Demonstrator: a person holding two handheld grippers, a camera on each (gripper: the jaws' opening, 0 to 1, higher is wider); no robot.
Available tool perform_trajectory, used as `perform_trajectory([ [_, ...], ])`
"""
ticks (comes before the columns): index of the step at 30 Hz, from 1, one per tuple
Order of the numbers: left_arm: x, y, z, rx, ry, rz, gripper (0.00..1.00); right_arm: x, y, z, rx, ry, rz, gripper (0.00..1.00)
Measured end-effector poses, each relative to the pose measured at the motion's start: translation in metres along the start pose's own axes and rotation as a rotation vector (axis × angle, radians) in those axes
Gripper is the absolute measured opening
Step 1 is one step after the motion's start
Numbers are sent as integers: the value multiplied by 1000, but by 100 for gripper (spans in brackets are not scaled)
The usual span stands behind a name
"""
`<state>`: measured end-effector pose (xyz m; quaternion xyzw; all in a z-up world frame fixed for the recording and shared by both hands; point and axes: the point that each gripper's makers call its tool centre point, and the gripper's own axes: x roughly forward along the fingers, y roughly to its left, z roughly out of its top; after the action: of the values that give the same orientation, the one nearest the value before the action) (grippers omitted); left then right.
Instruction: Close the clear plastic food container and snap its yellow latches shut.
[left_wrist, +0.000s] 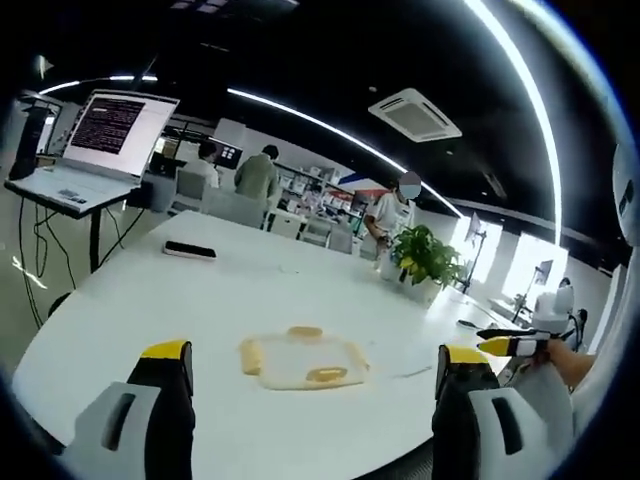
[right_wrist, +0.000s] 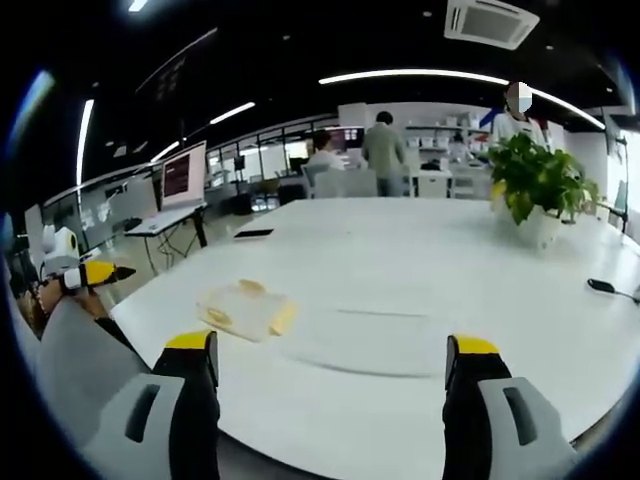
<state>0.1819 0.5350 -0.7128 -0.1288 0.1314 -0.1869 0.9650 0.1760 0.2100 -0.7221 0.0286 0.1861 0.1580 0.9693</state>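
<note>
My left gripper (left_wrist: 315, 375) hangs above the near edge of the white table (left_wrist: 150, 300), jaws spread wide with nothing between them. The clear container (left_wrist: 302, 361) with its yellow latches (left_wrist: 327, 375) lies flat on the table just ahead, apart from both jaws. My right gripper (right_wrist: 330, 365) is equally wide open and empty; from there the container sits ahead and to the left. A potted plant (right_wrist: 535, 185) stands far ahead to the right.
</note>
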Motion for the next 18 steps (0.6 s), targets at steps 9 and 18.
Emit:
perform_trajectory([
  [9, 19, 4, 5, 240, 102, -96, 99, 7, 24, 10, -162, -46, 169, 99],
  [18, 66, 12, -12, 536, 328, -362, 97, 47, 54, -18, -493, 234, 401, 83],
])
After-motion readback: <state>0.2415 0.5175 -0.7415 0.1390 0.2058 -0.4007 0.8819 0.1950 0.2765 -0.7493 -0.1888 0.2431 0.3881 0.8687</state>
